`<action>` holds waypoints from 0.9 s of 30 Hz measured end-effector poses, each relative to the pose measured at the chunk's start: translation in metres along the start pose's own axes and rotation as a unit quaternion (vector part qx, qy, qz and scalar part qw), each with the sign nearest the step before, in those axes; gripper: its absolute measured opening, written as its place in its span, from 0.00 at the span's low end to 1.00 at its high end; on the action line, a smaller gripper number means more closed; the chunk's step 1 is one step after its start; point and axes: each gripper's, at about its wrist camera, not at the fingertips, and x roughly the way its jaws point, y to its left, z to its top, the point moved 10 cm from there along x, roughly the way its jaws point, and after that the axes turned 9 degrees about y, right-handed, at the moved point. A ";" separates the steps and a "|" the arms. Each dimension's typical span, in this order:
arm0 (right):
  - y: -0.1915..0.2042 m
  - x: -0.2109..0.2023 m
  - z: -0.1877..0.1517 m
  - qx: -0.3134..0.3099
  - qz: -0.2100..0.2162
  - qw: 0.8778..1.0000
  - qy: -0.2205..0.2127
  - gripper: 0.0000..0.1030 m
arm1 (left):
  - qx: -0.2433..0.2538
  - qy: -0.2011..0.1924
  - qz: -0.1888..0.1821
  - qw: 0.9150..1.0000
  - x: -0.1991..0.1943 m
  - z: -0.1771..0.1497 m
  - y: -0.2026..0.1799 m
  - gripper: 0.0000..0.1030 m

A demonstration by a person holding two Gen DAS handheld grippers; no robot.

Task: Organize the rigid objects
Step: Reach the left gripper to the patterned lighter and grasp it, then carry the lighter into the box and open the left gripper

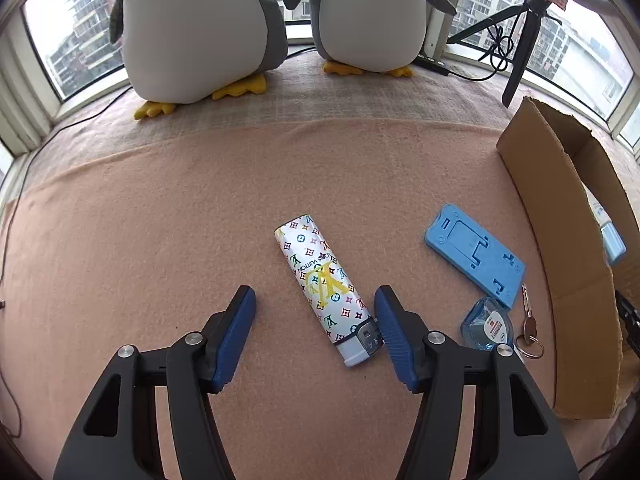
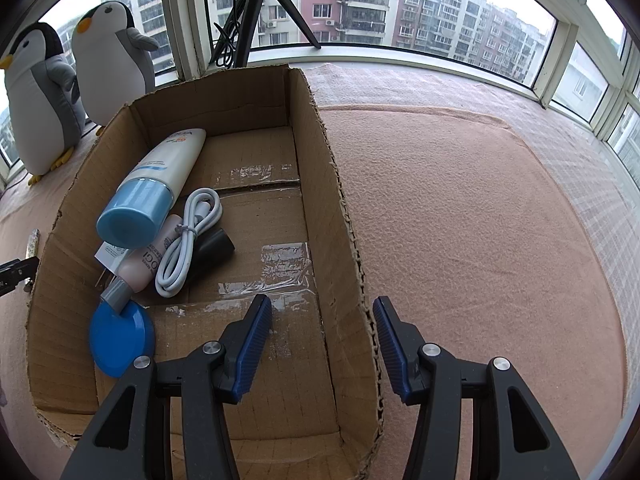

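A white lighter with a coloured monogram print lies on the pink blanket, its metal end close to the right finger of my open left gripper. To its right lie a blue phone stand, a clear blue floss case and a key. My right gripper hangs open over the right wall of the cardboard box. Inside the box lie a white tube with a blue cap, a pink tube, a coiled white cable, a black piece and a blue lid.
Two plush penguins stand at the window behind the blanket. A black tripod with cables stands by the box's far corner. Open blanket stretches right of the box and left of the lighter.
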 end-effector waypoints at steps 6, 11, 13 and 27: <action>0.001 0.000 0.000 -0.001 -0.001 1.000 0.000 0.47 | -0.005 -0.012 -0.019 1.000 -0.004 0.002 0.007 0.48; 0.001 0.000 0.000 0.000 -0.001 1.000 0.000 0.47 | -0.004 -0.017 -0.022 1.000 -0.004 0.003 0.007 0.41; 0.001 0.000 0.000 -0.001 -0.001 1.000 0.000 0.47 | 0.000 -0.017 -0.020 1.000 -0.004 0.005 0.007 0.41; 0.002 0.000 0.000 -0.002 -0.002 1.000 0.000 0.47 | -0.018 -0.034 -0.065 0.997 -0.010 0.002 0.017 0.21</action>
